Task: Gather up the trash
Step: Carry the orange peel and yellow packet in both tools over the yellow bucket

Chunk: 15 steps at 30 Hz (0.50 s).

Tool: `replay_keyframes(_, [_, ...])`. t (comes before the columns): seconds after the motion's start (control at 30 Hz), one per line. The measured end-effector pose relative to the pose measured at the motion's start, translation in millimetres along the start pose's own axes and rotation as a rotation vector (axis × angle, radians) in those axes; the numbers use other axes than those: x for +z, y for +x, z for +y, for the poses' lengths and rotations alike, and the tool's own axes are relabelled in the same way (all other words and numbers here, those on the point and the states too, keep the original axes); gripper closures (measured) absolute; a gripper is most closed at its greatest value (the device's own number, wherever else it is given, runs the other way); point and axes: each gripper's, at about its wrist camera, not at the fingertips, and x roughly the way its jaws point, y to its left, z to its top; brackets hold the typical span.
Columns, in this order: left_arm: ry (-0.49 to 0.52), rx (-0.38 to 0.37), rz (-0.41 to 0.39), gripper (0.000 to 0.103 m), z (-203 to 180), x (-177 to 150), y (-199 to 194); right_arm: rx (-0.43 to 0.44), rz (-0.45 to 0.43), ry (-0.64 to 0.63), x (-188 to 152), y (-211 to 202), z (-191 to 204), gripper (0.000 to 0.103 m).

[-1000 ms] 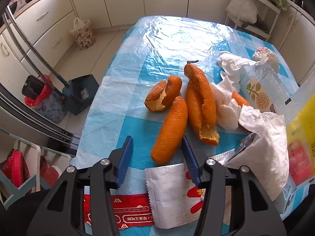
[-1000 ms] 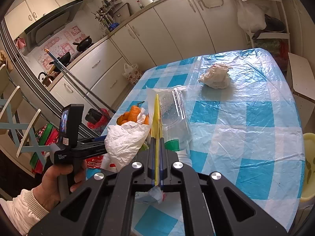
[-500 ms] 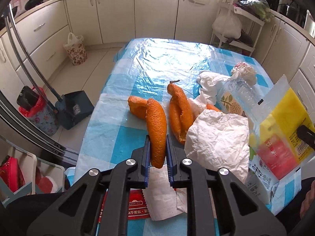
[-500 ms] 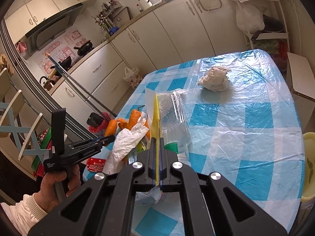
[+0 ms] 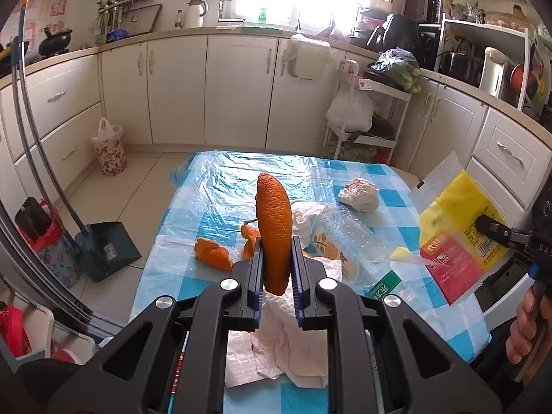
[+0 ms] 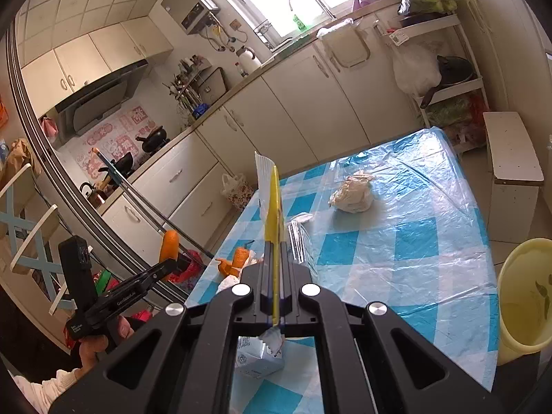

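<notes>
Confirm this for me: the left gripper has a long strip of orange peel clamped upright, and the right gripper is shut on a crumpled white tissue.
Wrong on the right side only. The right gripper is shut on a flat yellow snack bag, not a tissue; both wrist views show it. The left gripper does hold the orange peel upright.

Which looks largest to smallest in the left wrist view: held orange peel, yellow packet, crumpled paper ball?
1. yellow packet
2. orange peel, though nearness to the camera inflates it
3. crumpled paper ball
</notes>
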Motion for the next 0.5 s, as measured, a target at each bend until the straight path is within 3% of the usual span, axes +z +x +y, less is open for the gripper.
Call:
replay_keyframes(0.2, [-0.003, -0.037, 0.000, 0.089, -8, 0, -7, -0.029, -0.050, 0.026, 5, -12, -11, 0.100])
replay_keyframes(0.5, [0.058, -0.140, 0.030, 0.089, -60, 0, 2, -0.311, -0.105, 0.058, 21, -47, -56, 0.100])
